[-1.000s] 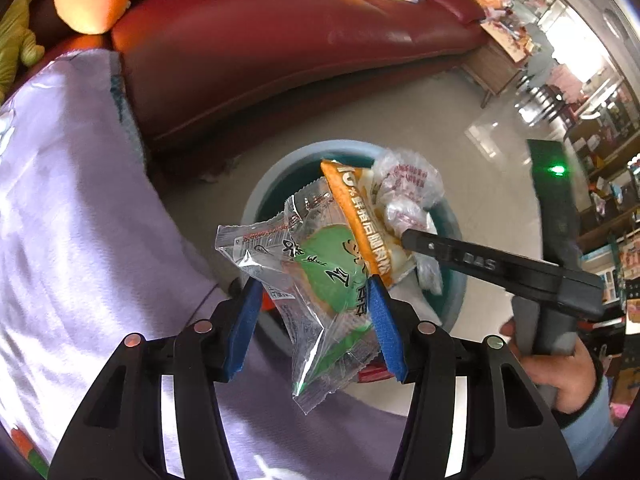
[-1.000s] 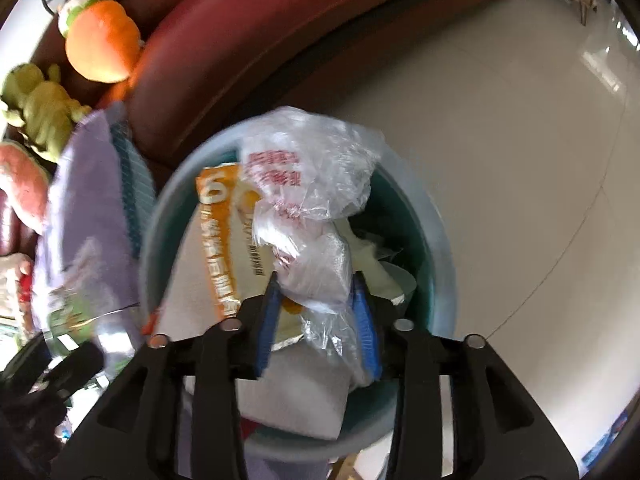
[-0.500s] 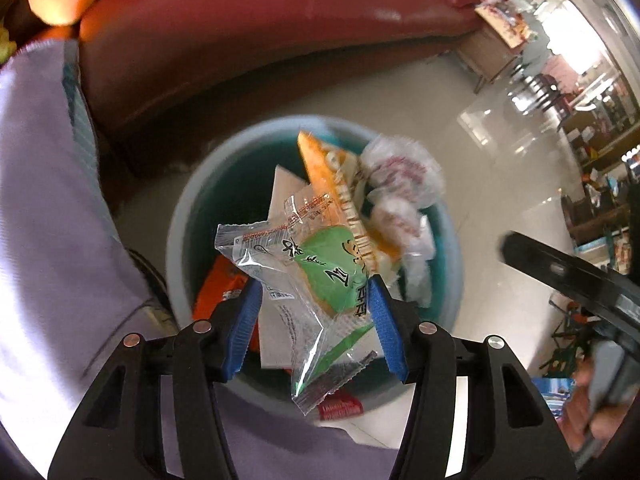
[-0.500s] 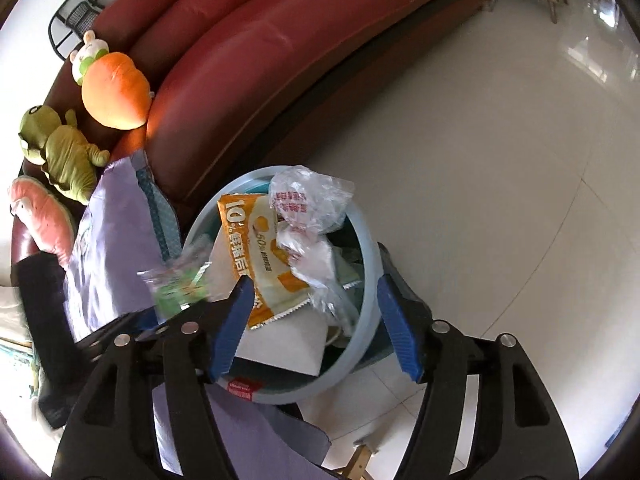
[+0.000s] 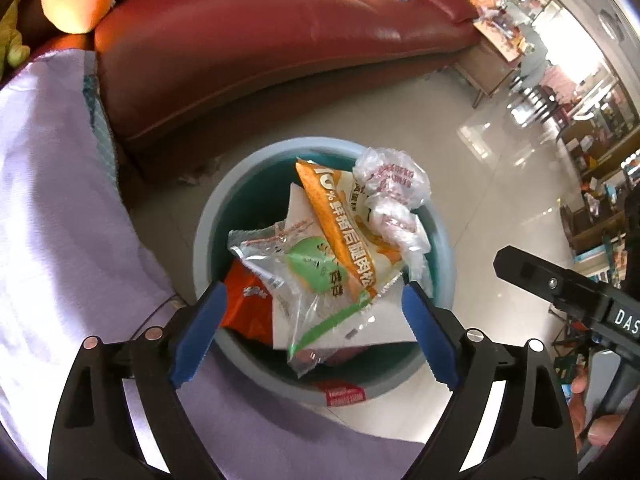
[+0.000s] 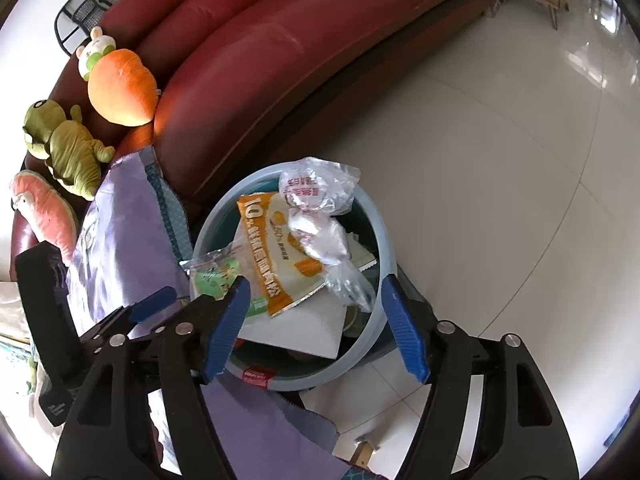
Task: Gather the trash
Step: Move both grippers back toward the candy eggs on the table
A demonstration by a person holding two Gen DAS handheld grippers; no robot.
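A light blue trash bin [image 5: 208,216] stands on the floor beside the table, full of wrappers; it also shows in the right wrist view [image 6: 384,236]. A clear wrapper with a green label [image 5: 308,268] lies on top of the pile, next to an orange and white snack bag [image 5: 340,220] and a crumpled clear plastic bag [image 5: 392,196]. My left gripper [image 5: 316,336] is open above the bin's near rim, holding nothing. My right gripper [image 6: 316,328] is open and empty, higher above the bin; the green wrapper [image 6: 212,276] sits by its left finger.
A purple cloth [image 5: 60,220] covers the table at left and below. A red leather sofa [image 5: 260,32] runs behind the bin, with plush toys [image 6: 120,84] at its left end. Pale tiled floor [image 6: 500,160] lies to the right. A wooden side table [image 5: 492,64] stands far right.
My left gripper opened and let the green-label wrapper fall onto the pile in the bin. My right gripper released the crumpled plastic bag, opened wide and pulled back up from the bin.
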